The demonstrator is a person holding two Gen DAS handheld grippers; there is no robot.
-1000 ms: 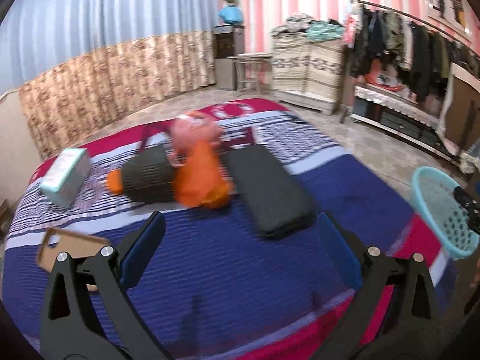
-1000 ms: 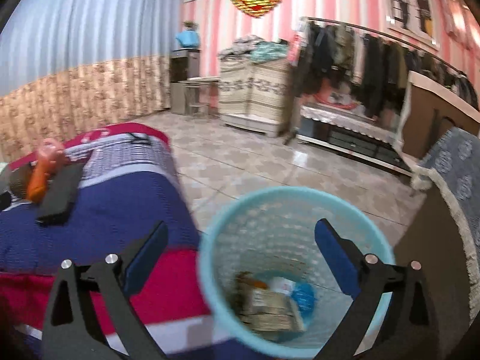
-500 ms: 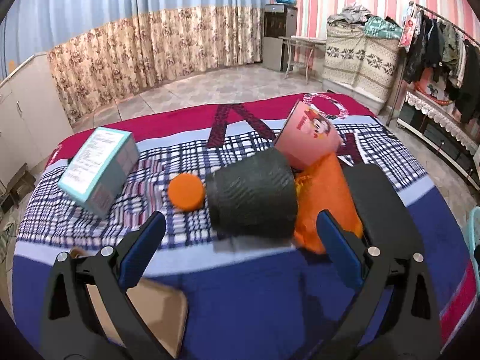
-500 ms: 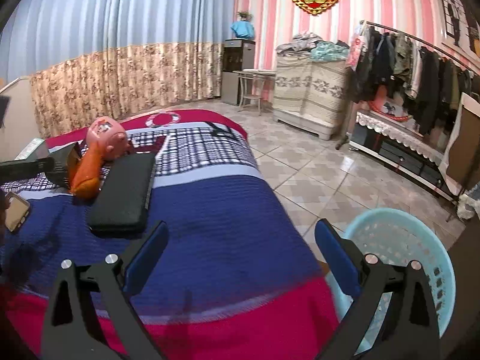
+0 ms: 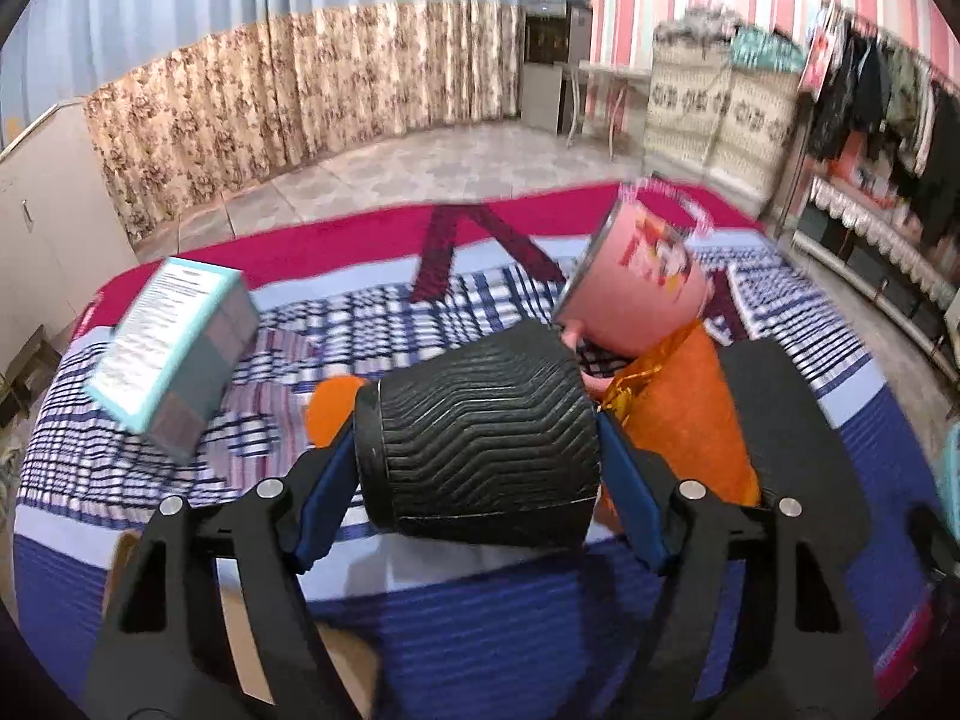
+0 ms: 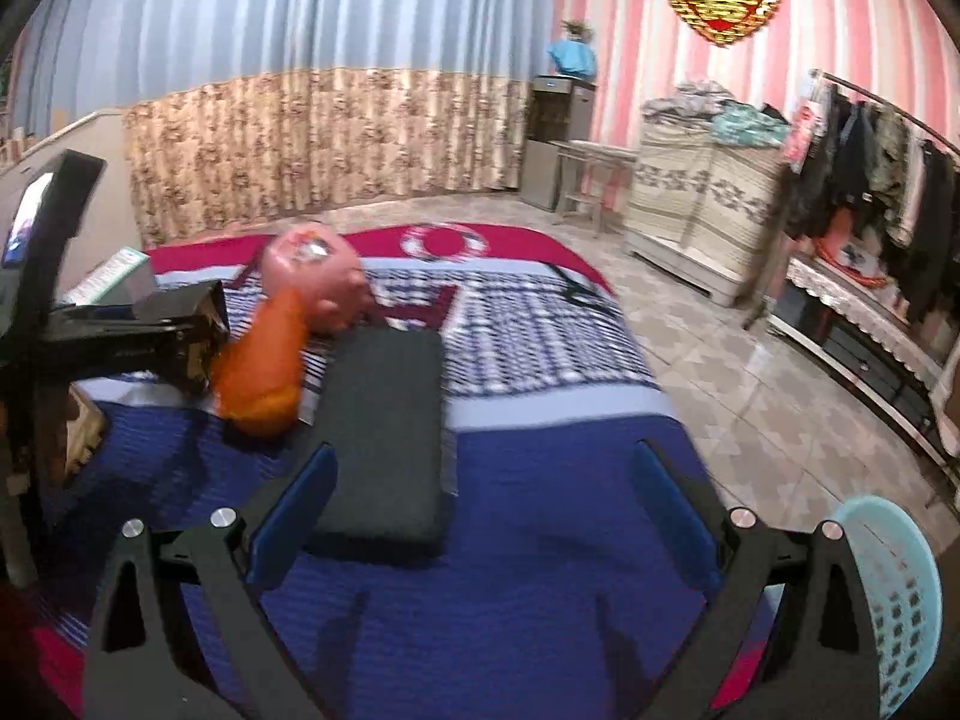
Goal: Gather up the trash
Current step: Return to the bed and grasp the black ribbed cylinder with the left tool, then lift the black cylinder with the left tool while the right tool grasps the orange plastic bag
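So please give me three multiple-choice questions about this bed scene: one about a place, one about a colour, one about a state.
1. Where does the ribbed black cup lie?
A. in the basket
B. between the left gripper's fingers
C. on the floor

2. What colour is the laundry-style basket beside the bed?
A. light blue
B. yellow
C. black

3. How is the right gripper?
A. shut on the pink mug
B. shut on the black pouch
C. open, holding nothing

Answers:
1 B: the blue pads of the left gripper flank both ends of the cup.
2 A: its perforated wall is pale blue.
3 C: its fingers stand wide apart over the blue blanket.
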